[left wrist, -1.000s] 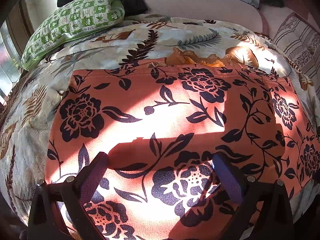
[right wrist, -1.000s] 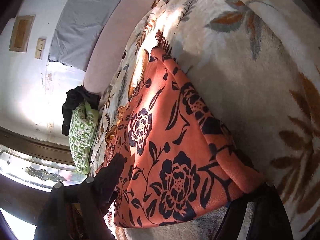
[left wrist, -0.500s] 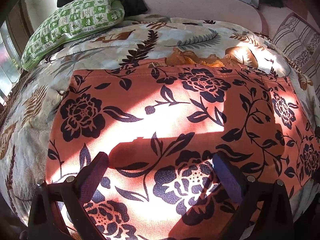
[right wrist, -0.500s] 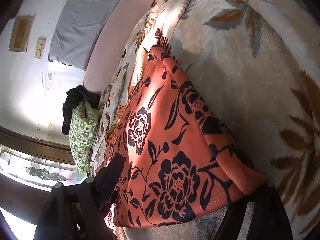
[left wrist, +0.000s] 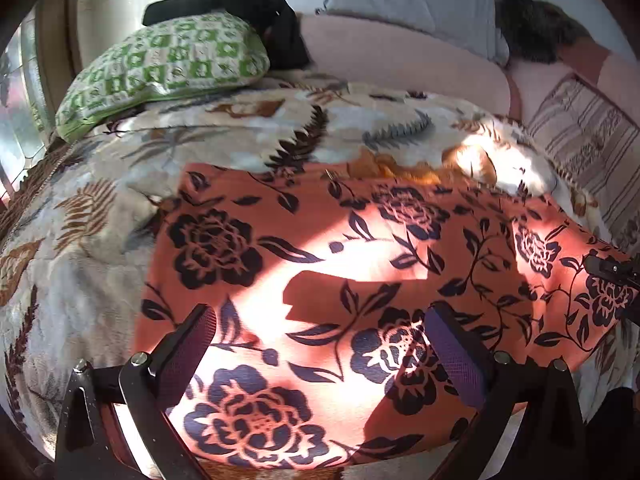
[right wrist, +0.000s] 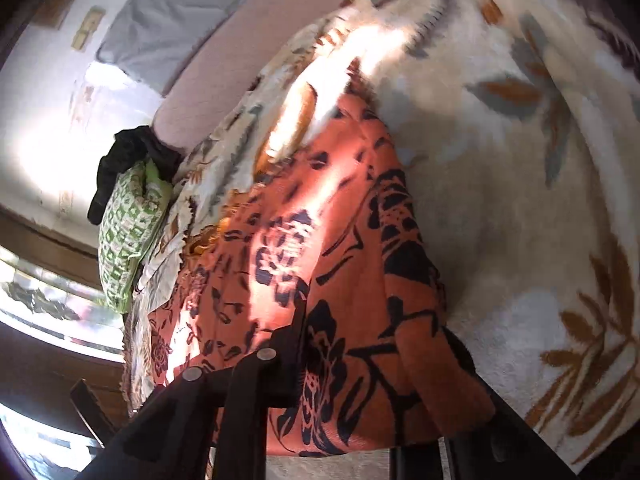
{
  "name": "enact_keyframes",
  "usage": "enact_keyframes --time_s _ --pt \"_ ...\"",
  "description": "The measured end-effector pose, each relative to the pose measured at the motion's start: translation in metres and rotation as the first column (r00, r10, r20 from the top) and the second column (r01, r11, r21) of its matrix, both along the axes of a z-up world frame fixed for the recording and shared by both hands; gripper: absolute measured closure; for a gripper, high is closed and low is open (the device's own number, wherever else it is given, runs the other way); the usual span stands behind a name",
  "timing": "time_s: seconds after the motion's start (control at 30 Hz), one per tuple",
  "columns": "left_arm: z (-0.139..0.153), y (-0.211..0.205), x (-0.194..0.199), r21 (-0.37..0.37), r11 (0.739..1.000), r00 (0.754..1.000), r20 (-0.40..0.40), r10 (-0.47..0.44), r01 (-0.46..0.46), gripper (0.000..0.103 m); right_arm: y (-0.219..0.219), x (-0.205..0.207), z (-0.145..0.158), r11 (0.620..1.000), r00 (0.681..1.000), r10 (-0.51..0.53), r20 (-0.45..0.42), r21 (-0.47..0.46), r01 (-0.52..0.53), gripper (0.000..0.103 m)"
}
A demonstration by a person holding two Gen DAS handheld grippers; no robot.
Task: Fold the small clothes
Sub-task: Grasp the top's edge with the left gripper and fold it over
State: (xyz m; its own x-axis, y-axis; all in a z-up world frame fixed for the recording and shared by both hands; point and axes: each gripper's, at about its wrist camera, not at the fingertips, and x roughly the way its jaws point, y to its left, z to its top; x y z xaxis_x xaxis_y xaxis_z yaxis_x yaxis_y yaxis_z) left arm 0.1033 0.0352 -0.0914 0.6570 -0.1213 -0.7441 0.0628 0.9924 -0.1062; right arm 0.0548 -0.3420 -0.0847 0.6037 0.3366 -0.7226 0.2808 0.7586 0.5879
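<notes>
The left gripper [left wrist: 320,344] angles down over the orange floral garment [left wrist: 360,264], its jaws spread wide and grasping nothing. The right gripper [right wrist: 384,364] tilts down at the garment's corner; its jaws have just been closing and now pinch a bunched fold of the cloth. Its far finger is mostly hidden behind that fold, and the right wrist view is blurred. The garment lies spread on the leaf-print blanket [left wrist: 80,240] of a bed. A green patterned pillow [left wrist: 168,64] lies beyond, with dark clothing [left wrist: 248,4] on top.
</notes>
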Motion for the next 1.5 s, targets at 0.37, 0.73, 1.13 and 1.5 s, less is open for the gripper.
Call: enact_keyframes --time_s 0.37,0.73,1.13,1.5 --pt "-0.014 0.212 -0.066 -0.277 0.814 0.839 0.045 0.542 -0.511 0.0 0.302 0.058 0.078 0.814 0.837 0.532 0.127 -0.347 -0.465 0.086" --pt "-0.024 0.22 -0.064 -0.324 0.812 0.857 0.008 0.516 -0.486 0.0 0.348 0.068 0.0 0.773 0.802 0.597 -0.013 -0.257 -0.58 0.09" --pt "-0.017 0.188 -0.058 -0.454 0.851 0.954 0.007 0.299 -0.264 0.0 0.334 0.033 -0.022 0.736 0.748 0.663 0.013 -0.195 -0.649 0.045" --pt "-0.015 0.1 -0.025 -0.32 0.938 0.99 -0.08 0.114 -0.134 0.001 0.22 -0.005 -0.001 0.898 0.879 0.439 0.189 -0.047 -0.438 0.016"
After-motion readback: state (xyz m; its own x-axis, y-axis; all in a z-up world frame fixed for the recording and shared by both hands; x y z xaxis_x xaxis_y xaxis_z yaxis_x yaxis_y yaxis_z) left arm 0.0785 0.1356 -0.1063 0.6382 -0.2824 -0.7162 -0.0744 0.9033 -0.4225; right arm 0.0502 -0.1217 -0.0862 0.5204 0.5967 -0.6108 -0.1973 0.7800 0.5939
